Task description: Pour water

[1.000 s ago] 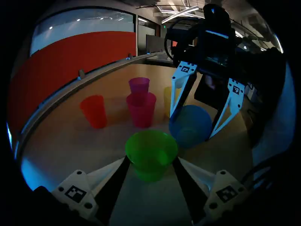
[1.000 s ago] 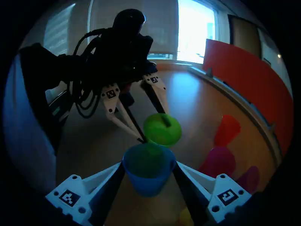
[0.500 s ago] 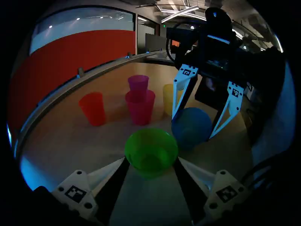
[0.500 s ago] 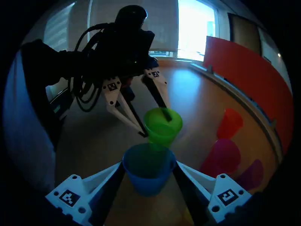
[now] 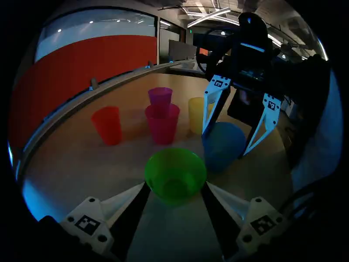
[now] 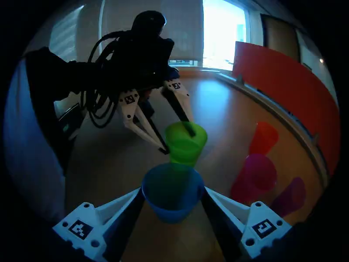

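Observation:
My left gripper (image 5: 175, 188) is shut on a green cup (image 5: 175, 174), seen low in the middle of the left gripper view. Just right of it hangs a blue cup (image 5: 223, 145), nearly upright, gripped by the right gripper (image 5: 224, 142). In the right gripper view my right gripper (image 6: 172, 201) is shut on the blue cup (image 6: 172, 194). The green cup (image 6: 185, 143) stands almost level beyond it, between the left gripper's fingers (image 6: 144, 126). Whether either cup holds water cannot be made out.
On the wooden table (image 5: 74, 161) stand an orange cup (image 5: 107, 125), a pink cup (image 5: 162, 123), a purple cup (image 5: 160, 96) behind it and a yellow cup (image 5: 196, 114). A red partition (image 5: 78, 65) runs along the table's far edge. A dark sleeve (image 6: 48, 83) holds the left gripper.
The blue cup has swung from tilted toward the green cup to nearly upright and drawn slightly away. The green cup has levelled as well. The cups on the table have not moved.

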